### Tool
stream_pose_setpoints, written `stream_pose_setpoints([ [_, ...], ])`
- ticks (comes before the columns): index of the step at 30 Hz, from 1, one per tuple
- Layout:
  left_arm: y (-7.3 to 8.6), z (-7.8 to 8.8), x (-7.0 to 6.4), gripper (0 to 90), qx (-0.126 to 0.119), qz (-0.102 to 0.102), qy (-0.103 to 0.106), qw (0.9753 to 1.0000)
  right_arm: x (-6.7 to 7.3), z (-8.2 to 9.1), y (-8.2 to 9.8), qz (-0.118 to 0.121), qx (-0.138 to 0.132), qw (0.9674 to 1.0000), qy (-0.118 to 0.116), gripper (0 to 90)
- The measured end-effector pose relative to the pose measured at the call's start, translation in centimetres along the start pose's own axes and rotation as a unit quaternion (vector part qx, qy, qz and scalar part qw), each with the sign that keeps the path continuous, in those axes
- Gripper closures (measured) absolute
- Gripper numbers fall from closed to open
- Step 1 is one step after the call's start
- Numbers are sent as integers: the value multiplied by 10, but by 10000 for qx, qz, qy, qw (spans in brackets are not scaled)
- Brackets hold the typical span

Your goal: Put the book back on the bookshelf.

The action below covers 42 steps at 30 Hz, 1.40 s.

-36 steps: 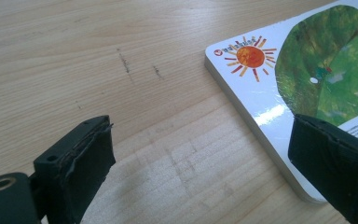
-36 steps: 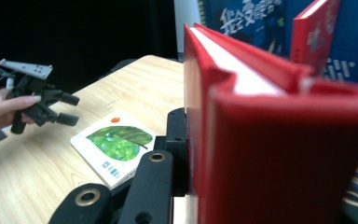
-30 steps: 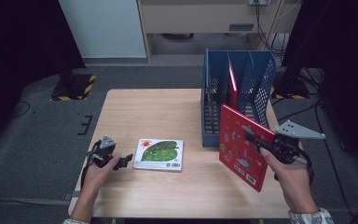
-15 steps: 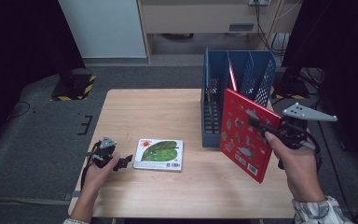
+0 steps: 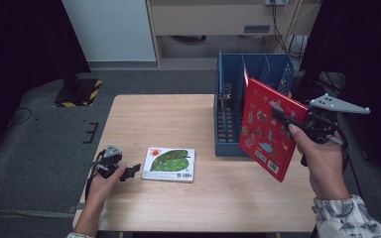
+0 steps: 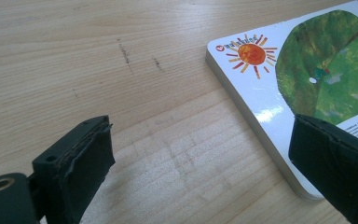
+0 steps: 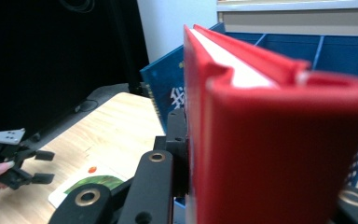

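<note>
High view. Item: red book (image 5: 269,125), tilted, clear of the bench (image 5: 178,119), clamped at its right edge by your right gripper (image 5: 297,121). It sits just in front of the blue file rack (image 5: 230,106), top corner level with the rack's rim. Judged step: slotting it into a compartment. Bring the book upright first, so its lower edge enters parallel to the dividers; aim for a slot with no spine showing. A red book edge (image 5: 245,74) already stands in one compartment, so pick the neighbouring gap. Second item: green-leaf book (image 5: 169,164), flat on the bench, just beside your left gripper (image 5: 133,170).

Left gripper view. Jaws stand apart, nothing between them but bare bench; the green-leaf book (image 6: 303,93) lies beside the right-hand jaw. Leave this hand parked while the right one works.

Right gripper view. Jaws are closed on the red book (image 7: 261,140), pinching near the spine. The blue rack (image 7: 168,93) shows behind. Lower slowly; release only once the bottom edge rests on the rack floor.
</note>
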<state>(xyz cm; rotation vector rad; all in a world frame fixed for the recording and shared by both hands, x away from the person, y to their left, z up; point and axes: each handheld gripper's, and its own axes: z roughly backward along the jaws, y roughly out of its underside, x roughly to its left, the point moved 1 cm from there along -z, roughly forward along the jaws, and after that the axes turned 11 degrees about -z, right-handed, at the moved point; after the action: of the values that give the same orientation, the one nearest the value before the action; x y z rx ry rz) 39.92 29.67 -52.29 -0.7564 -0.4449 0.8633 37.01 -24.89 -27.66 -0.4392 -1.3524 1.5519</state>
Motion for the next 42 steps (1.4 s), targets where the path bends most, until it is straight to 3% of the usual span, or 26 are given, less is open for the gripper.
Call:
stream_pose_setpoints([
  [8, 0, 0, 0, 59, 35, -32, -15, 10000, -7, 0, -9, -48, -53, 9999, 104, 791],
  [23, 4, 0, 6, 58, 64, 137, -131, 9998, -9, 3, -11, -16, -131, 9995, 285, 790],
  [28, 3, -1, 5, 58, 110, 71, -112, 9999, -10, 3, -14, -9, -119, 9992, 376, 791],
  [36, 3, -1, 5, 58, 123, 81, -135, 9998, -17, -5, -24, 122, -107, 9975, 686, 791],
  [42, 4, -3, 4, 57, 181, 70, -131, 9997, -24, -14, -28, 52, -150, 9962, 859, 790],
])
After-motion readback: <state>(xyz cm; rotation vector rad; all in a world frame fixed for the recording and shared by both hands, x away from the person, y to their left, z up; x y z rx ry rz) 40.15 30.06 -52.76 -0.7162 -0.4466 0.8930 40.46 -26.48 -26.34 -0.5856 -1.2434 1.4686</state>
